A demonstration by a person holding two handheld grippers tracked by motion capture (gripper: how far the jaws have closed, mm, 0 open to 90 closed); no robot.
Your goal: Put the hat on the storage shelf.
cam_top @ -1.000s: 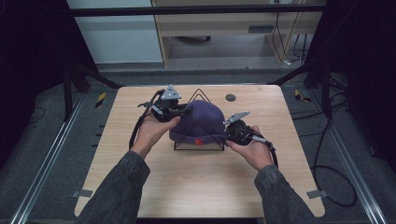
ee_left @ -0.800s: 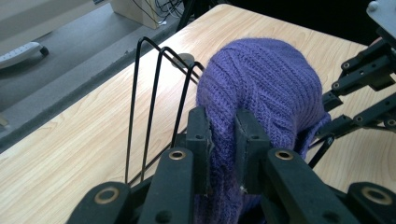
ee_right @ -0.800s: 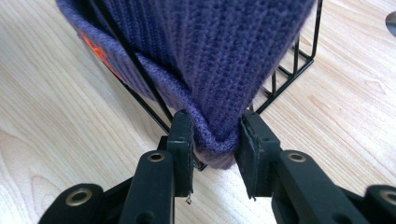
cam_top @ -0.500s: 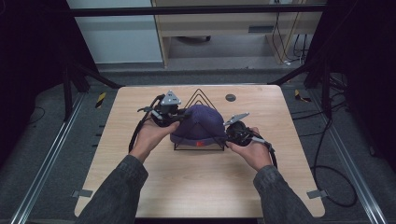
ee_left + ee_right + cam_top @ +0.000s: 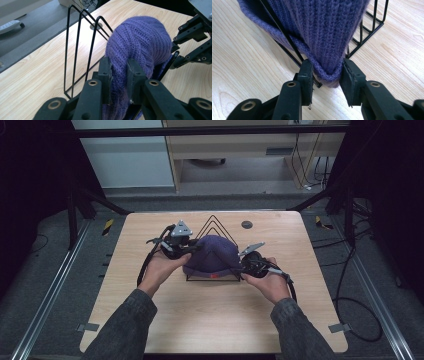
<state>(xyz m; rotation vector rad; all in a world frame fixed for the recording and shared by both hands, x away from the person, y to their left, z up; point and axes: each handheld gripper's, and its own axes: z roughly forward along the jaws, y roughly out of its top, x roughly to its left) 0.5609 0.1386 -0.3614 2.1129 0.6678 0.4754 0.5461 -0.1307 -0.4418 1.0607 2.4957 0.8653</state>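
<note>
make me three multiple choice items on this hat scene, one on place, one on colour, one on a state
1. Where does the purple knitted wool hat sit?
A. draped over the black wire rack
B. on the floor
C. inside a box

2. What colour is the small round disc on the light wooden table?
A. yellow
B. dark grey
C. white

3. What lies between the jaws of the left hand-held gripper?
A. nothing
B. a cable
C. a fold of the hat

Answers:
1 A, rack wires rise behind and beneath the hat.
2 B, it looks dark grey in the high view.
3 C, knit fabric bunches between both jaws in the left gripper view.
</note>
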